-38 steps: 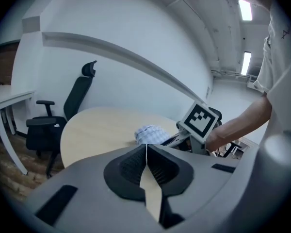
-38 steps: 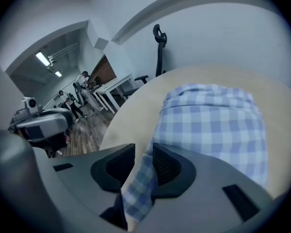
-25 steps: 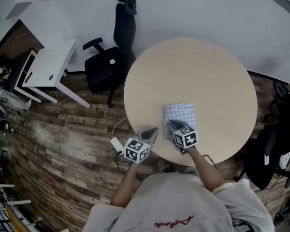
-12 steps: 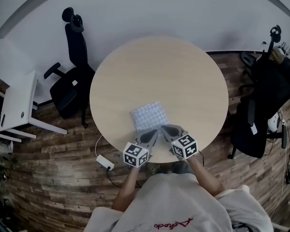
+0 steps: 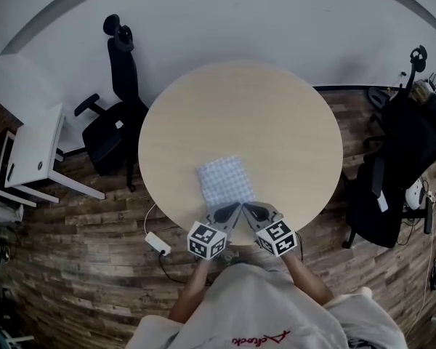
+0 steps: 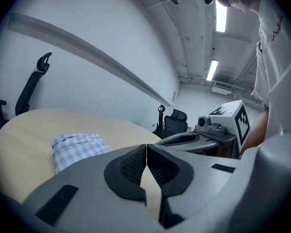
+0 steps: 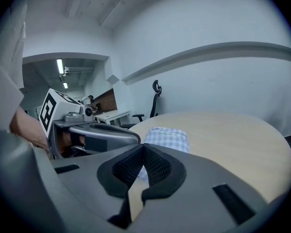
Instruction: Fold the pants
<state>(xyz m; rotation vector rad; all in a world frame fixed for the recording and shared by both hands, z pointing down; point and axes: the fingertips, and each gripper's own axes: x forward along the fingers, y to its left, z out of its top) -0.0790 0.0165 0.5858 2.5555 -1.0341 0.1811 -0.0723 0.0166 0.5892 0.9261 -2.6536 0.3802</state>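
Head view: folded checked pants [image 5: 225, 182] on round table [image 5: 276, 115], near edge; left gripper [image 5: 233, 209], right gripper [image 5: 248, 209] both closed, empty, seemingly off cloth.

Pants [image 5: 224, 180] on table [image 5: 276, 107], toward near edge, slightly left of centre. Left gripper [image 5: 231, 211] and right gripper [image 5: 250, 209] side by side just before pants, at table's near edge. Chair [image 5: 112, 126] left of table; desk [image 5: 33, 147] further left. More chairs [image 5: 392, 166] right of table. Power strip [image 5: 158, 243], probably, on floor by near-left edge.
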